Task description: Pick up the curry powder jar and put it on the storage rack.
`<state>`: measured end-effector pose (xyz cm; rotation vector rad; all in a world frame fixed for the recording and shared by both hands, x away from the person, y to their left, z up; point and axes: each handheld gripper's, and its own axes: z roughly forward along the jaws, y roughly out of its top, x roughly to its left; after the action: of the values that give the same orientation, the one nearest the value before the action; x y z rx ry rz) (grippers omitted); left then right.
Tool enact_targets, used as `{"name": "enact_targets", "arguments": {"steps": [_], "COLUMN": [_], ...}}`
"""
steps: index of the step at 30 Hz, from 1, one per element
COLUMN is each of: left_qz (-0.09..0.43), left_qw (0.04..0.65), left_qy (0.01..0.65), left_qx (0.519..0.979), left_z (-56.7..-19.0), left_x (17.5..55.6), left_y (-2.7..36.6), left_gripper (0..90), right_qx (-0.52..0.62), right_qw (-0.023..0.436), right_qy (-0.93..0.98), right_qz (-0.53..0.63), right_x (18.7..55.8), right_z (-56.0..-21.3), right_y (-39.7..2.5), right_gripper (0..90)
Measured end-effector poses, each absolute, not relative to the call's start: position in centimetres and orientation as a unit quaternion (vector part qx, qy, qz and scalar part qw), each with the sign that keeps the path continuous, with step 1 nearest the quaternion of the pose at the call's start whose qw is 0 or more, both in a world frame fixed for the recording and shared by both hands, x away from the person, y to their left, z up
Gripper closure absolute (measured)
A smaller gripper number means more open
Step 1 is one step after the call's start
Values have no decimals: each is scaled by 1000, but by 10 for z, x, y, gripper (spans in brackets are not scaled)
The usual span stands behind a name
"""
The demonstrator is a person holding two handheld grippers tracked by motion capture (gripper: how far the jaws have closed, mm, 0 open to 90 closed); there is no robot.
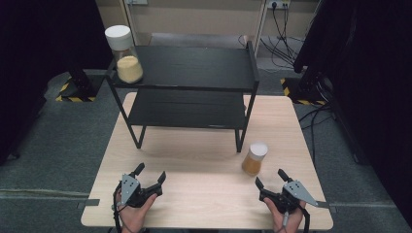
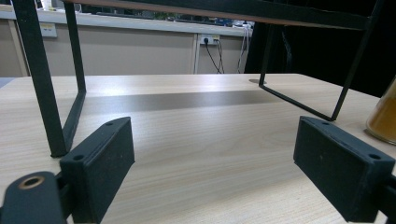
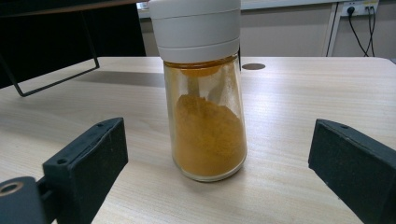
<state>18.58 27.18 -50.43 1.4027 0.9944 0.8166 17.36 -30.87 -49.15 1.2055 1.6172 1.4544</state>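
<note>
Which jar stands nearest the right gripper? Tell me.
The orange-powder jar on the table, just ahead of the right gripper. The other, the pale-powder jar, stands far off on the rack's top shelf.

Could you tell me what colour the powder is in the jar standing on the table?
Orange-yellow powder in the jar, clearest in the right gripper view.

Orange-powder jar cut off at the left gripper view's right edge, its white lid cropped at the right gripper view's top
</note>
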Motion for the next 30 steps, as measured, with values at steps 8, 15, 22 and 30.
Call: {"name": "enact_targets", "arguments": {"steps": [8, 15, 22, 30], "left_qz": [349, 348, 349, 348], "left_qw": [582, 582, 582, 582], "left_qy": [424, 422, 422, 422], "left_qx": [600, 601, 601, 601], "left_z": [-505, -505, -505, -505], "left_x": [186, 186, 186, 186], "left_y": [273, 273, 273, 273], "left_gripper": [114, 114, 114, 114], "right_qx": [457, 446, 437, 423], "right_qw": [322, 331, 338, 343], "right_qy": [619, 623, 623, 633], "right_qz": [552, 552, 554, 550], "right_x": [175, 174, 179, 197], "right_z": [-491, -484, -472, -454], "right_y": [-308, -306, -305, -297], "right_gripper": [49, 49, 49, 62]}}
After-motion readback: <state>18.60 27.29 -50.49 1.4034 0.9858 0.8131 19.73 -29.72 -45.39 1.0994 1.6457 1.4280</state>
